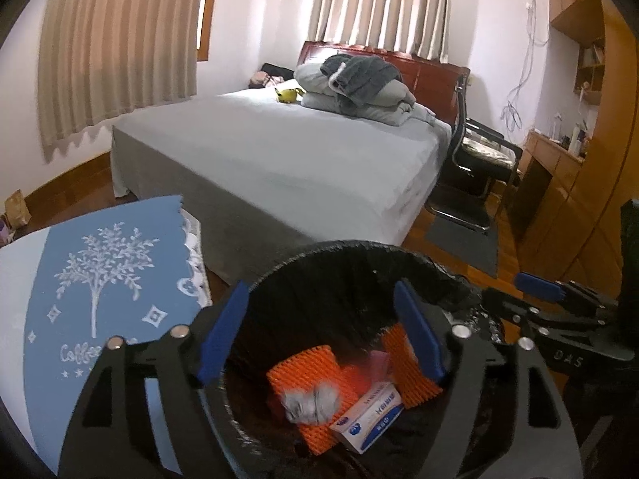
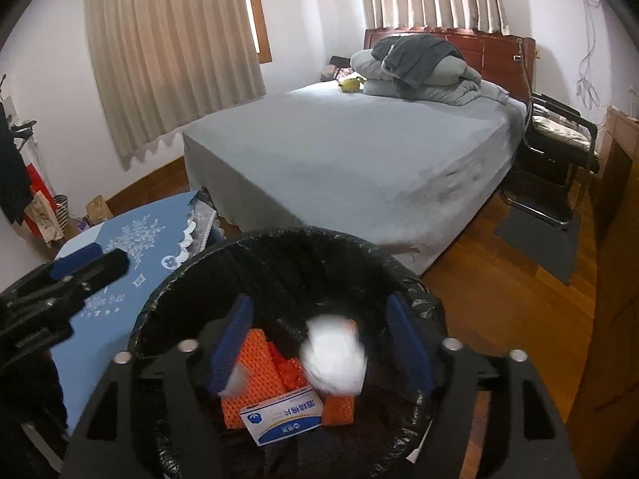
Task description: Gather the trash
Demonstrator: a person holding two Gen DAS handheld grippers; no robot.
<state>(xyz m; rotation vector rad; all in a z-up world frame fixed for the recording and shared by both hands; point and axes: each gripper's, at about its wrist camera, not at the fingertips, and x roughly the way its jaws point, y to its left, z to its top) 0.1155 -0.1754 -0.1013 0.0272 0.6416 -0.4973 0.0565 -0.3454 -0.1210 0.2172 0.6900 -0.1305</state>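
Blue pads of the left tool (image 1: 319,331) are standing wide apart over the mouth of the trash bin (image 1: 359,255), released, with nothing between them. Below them, inside the black liner, a grey crumpled wad (image 1: 311,401) is lying on orange foam netting (image 1: 307,371), beside a small white-and-blue box (image 1: 367,415).

Equally spread and gripping nothing, the right tool (image 2: 319,339) is hanging over the same bin — a white crumpled wad (image 2: 333,359) is showing blurred between its pads, touching neither. Whether that wad is falling or resting on the netting cannot be told. Only the right view is showing this white wad; the left view is showing the grey one instead.

Each tool is appearing at the edge of the other's view, so the two are sitting close side by side above the rim.

Left of the bin, the counter (image 1: 24,279) with its blue tree-print cloth (image 1: 100,287) is standing just beside the rim. Beyond, the grey bed (image 1: 279,151) is filling the middle of the room, with a black chair (image 2: 555,151) and wooden cabinets (image 1: 579,183) on the right. Bare wooden floor (image 2: 499,291) is lying open to the right of the bin — the clearest side.
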